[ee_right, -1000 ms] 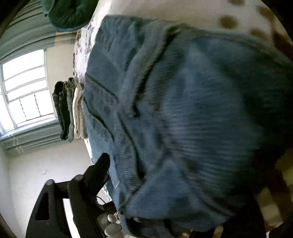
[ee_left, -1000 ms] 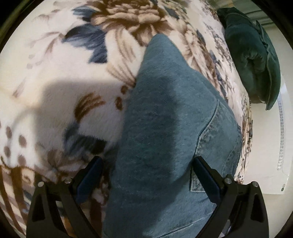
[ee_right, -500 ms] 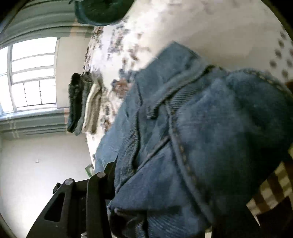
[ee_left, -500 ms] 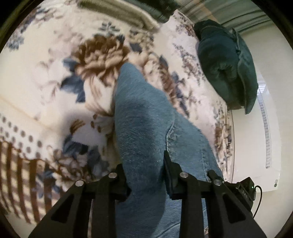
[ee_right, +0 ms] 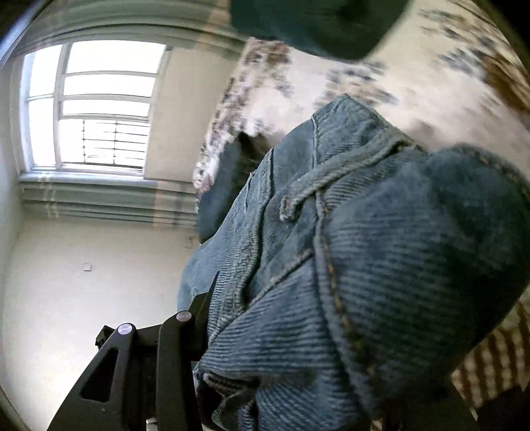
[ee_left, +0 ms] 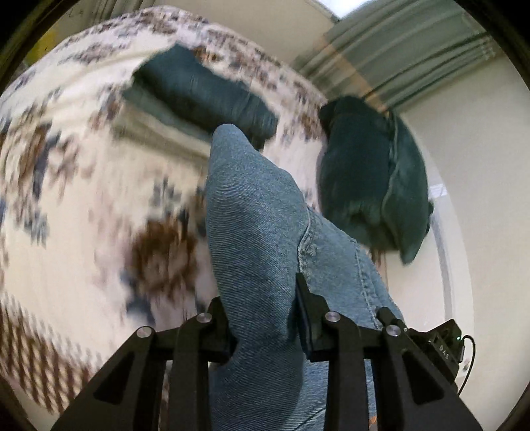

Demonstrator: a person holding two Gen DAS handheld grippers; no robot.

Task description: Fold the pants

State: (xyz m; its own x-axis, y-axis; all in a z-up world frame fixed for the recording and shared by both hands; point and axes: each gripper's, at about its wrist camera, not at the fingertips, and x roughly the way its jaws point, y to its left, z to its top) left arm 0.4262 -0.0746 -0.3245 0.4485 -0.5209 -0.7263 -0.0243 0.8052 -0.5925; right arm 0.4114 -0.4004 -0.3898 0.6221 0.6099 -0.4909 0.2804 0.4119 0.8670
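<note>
Left hand-held gripper (ee_left: 263,318) angled down | clamping pants (ee_left: 258,232)

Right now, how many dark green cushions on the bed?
2. One cushion sits at the bed's right edge near the wall; the other lies farther back, behind the lifted jeans. More may be hidden by denim.

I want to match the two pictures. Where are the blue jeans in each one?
Left wrist view: the jeans run up the middle from the bottom edge, pinched in the left gripper.
Right wrist view: the jeans fill the right and lower part, bunched close to the camera, in the right gripper's jaws.
Shared landmark: the dark green pillow, right in the left view, top edge in the right view.
</note>
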